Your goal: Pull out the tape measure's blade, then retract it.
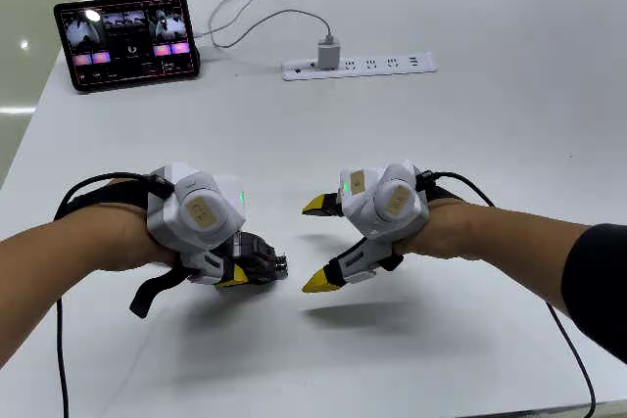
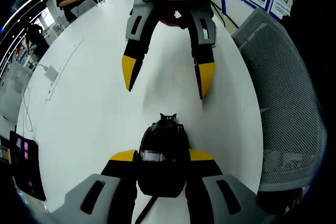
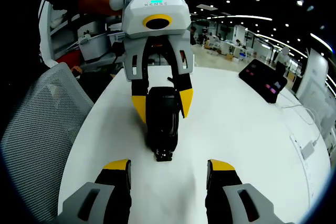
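Observation:
A black tape measure (image 1: 263, 263) is held just above the white table (image 1: 411, 134), with my left gripper (image 1: 250, 267) shut on its body. In the left gripper view the yellow-tipped jaws press both sides of the tape measure (image 2: 163, 150), and the blade's hook (image 2: 168, 116) sits at the case mouth, blade in. My right gripper (image 1: 316, 244) faces it from the right, open, a short gap from the hook. In the right gripper view my right gripper (image 3: 169, 166) stands open, with the hook (image 3: 164, 156) of the tape measure (image 3: 161, 116) just ahead of its tips.
A tablet (image 1: 127, 38) with a lit screen stands at the far left. A white power strip (image 1: 358, 66) with a charger (image 1: 327, 51) and looping cable lies at the back. A grey mesh chair (image 2: 283, 103) stands beside the table's near edge.

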A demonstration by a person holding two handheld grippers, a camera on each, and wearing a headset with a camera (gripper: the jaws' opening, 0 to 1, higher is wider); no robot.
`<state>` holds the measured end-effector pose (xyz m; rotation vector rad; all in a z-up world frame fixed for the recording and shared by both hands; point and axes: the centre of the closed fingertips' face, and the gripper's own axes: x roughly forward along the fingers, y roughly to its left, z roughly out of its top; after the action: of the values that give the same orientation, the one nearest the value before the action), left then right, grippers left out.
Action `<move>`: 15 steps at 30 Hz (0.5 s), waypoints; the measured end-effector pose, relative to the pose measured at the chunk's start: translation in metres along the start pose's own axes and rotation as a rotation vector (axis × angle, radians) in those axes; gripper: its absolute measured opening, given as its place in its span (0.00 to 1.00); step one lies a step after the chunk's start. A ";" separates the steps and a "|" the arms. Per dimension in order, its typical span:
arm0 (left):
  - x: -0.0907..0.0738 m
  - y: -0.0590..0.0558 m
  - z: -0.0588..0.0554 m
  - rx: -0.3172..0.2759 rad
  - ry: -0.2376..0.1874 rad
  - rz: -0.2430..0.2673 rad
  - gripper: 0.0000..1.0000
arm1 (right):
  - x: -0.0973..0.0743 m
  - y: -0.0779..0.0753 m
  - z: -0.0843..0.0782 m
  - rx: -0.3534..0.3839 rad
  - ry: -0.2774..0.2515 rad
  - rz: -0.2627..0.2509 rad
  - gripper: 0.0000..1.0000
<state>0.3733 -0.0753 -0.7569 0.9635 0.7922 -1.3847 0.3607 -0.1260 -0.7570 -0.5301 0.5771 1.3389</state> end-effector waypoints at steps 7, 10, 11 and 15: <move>0.000 0.000 0.000 0.003 -0.003 0.001 0.30 | 0.013 0.004 0.003 -0.009 0.000 0.017 0.43; 0.000 0.000 0.000 0.003 -0.002 0.002 0.30 | 0.016 0.004 0.001 -0.016 0.010 0.023 0.39; 0.000 0.000 0.000 0.003 -0.002 0.002 0.30 | 0.016 0.004 0.001 -0.016 0.012 0.023 0.38; 0.001 0.000 0.000 0.002 -0.001 0.002 0.30 | 0.020 0.000 -0.001 -0.022 0.028 0.016 0.31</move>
<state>0.3731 -0.0755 -0.7574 0.9645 0.7888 -1.3845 0.3629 -0.1120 -0.7712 -0.5639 0.5907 1.3563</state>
